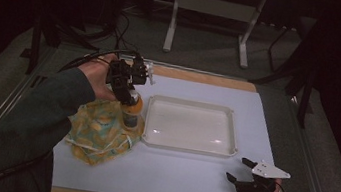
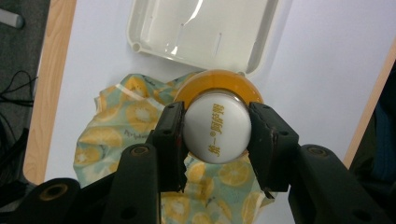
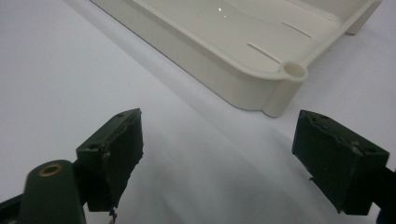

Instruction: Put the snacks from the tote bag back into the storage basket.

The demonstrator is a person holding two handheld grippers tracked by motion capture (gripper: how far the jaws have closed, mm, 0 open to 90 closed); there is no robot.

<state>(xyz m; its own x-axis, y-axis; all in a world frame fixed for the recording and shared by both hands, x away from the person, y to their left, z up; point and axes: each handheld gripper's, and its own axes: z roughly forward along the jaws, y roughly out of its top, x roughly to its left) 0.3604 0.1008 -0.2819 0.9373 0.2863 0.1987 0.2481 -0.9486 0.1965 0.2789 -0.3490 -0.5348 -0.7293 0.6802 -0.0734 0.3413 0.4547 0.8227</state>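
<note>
An orange bottle [image 1: 132, 111] with a white cap [image 2: 215, 127] stands over a yellow-and-teal fruit-print cloth [image 1: 98, 131] at the table's left. My left gripper [image 1: 126, 91] points down from above and is shut on the bottle's cap [image 1: 131, 94], one jaw on each side. In the left gripper view the orange body [image 2: 215, 80] rings the cap, with the cloth [image 2: 121, 126] underneath. My right gripper [image 1: 240, 169] rests low near the front right of the table, open, with nothing between its jaws [image 3: 219, 158].
A cream plastic tray [image 1: 187, 144] lies in the middle of the white mat, just right of the bottle; its corner [image 3: 280, 88] sits close ahead of my right gripper. The mat's wooden edge [image 1: 201, 76] runs along the back. Cables trail off at the left.
</note>
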